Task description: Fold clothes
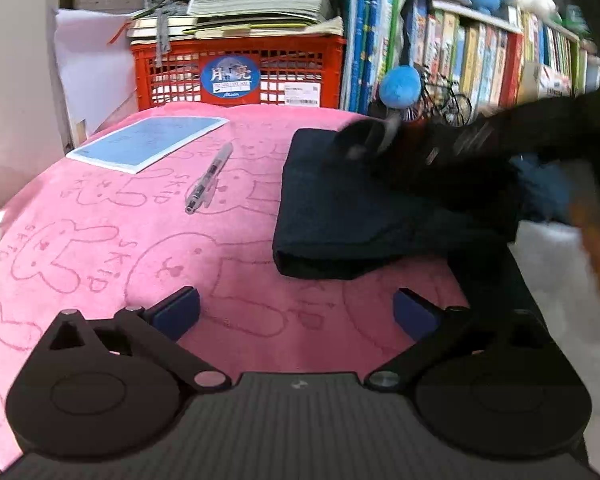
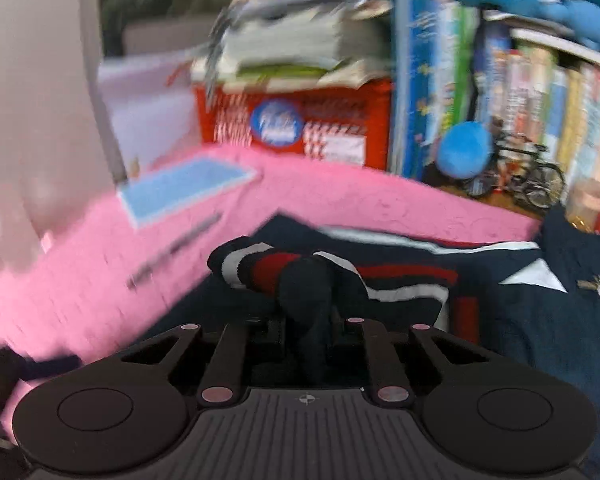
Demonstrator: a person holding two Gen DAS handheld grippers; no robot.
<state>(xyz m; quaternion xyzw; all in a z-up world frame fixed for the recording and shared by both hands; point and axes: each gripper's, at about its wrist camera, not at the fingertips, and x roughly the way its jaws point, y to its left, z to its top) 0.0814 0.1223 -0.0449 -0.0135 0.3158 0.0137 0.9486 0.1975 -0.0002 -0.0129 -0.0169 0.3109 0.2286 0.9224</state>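
Two tongs work over a pink-covered bench (image 1: 100,240) — the left tongs (image 1: 296,312) gape, holding nothing, just before the folded navy garment (image 1: 340,220); the right tongs (image 2: 312,332) pinch its striped cloth.

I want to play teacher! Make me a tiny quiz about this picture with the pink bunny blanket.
1. True or false: the left gripper is holding the dark navy garment.
2. What lies between the blue sheet of paper and the garment: A) a pen, B) a spoon, C) a toy car?
3. What is pinched in the fingers of the right gripper?

Key: 1) False, its fingers are open above the pink blanket. 2) A, the pen. 3) Part of the garment, near its striped cuff.
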